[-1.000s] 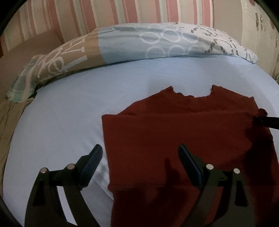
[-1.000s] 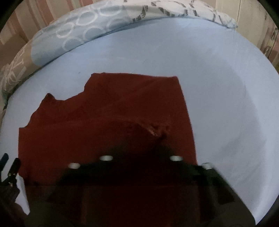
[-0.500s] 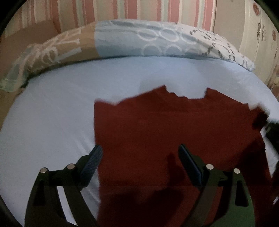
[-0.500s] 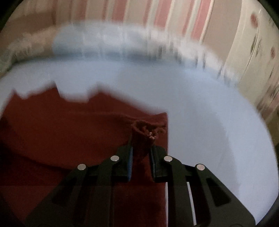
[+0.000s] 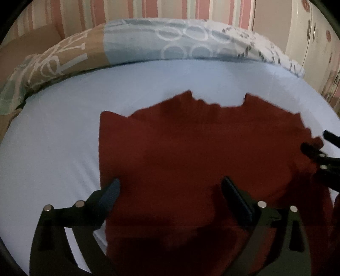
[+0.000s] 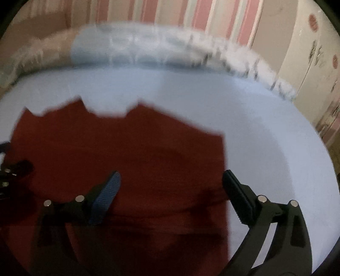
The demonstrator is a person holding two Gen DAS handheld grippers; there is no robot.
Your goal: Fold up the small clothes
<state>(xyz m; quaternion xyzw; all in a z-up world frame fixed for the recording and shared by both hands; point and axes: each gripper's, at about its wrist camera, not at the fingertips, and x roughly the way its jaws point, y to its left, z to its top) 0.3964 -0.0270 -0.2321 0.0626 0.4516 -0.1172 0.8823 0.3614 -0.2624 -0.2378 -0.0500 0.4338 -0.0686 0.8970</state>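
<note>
Garment: dark red knit top (image 5: 201, 161) lies flat on the light blue bedsheet (image 5: 53, 148), near the middle of the bed, its notched neckline edge toward the pillow end; in the right wrist view the same top (image 6: 127, 148) fills the lower left, with its straight right edge running down between the two fingers.
Garment shape: both side edges look straight, as if the sides are turned in, though the layers are hard to make out in the dim light.
Left gripper: the left gripper (image 5: 171, 191) hovers low over the near part of the top, its jaws spread wide and holding nothing; the left finger sits at the top's left edge, the right finger over the cloth.
Right gripper: the right gripper (image 6: 171, 186) is released, jaws wide apart, nothing between them; its left finger is over the red cloth, its right finger over bare sheet just beside the top's right edge.
Cross views: the right gripper's tips show at the far right of the left wrist view, by the top's right side; part of the left gripper shows at the left edge of the right wrist view.
Bedding: a patterned duvet (image 5: 170, 40) in tan, pale blue and white lies bunched along the far side of the sheet.
Backdrop: a pink-and-cream striped wall (image 5: 170, 9) behind the bed; a cream wardrobe (image 5: 314, 38) at the far right.
Sharpness: the right wrist view is motion-blurred.
</note>
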